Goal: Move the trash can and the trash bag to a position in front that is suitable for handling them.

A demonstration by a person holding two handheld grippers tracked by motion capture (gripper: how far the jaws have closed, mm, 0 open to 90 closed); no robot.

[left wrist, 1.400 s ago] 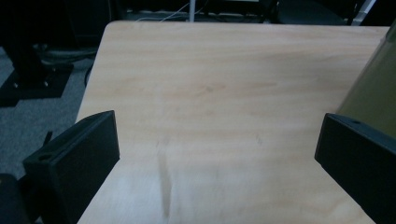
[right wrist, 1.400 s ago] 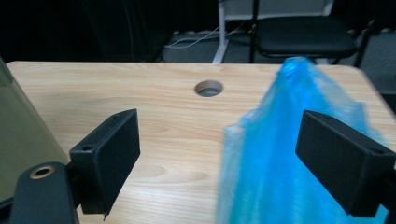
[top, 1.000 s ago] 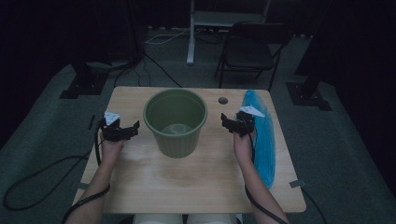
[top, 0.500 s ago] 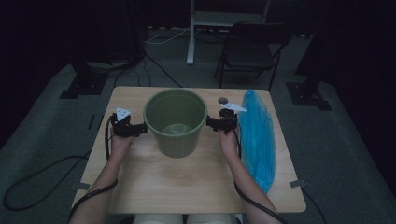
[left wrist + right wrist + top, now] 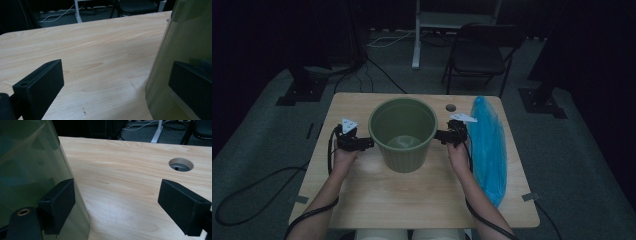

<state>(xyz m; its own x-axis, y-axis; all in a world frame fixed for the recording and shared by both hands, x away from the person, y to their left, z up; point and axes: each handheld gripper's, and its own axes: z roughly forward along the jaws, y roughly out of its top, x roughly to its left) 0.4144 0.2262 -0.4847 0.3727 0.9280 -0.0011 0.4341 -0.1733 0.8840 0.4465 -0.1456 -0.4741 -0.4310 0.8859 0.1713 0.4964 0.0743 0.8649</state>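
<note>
Bin (image 5: 402, 135), green and open-topped, stands upright near the middle of the worktop (image 5: 422, 200), between the two hands. A blue plastic bag (image 5: 488, 145) lies flat along the right side, just beside the right hand. The left tool (image 5: 362, 144) and right tool (image 5: 443, 136) sit at opposite sides of the bin, each with jaws spread wide, one jaw at or against the wall and the other out over bare wood. The step looks like positioning to take hold of the bin. Next, each tool likely needs a firm purchase on the wall or rim.
</note>
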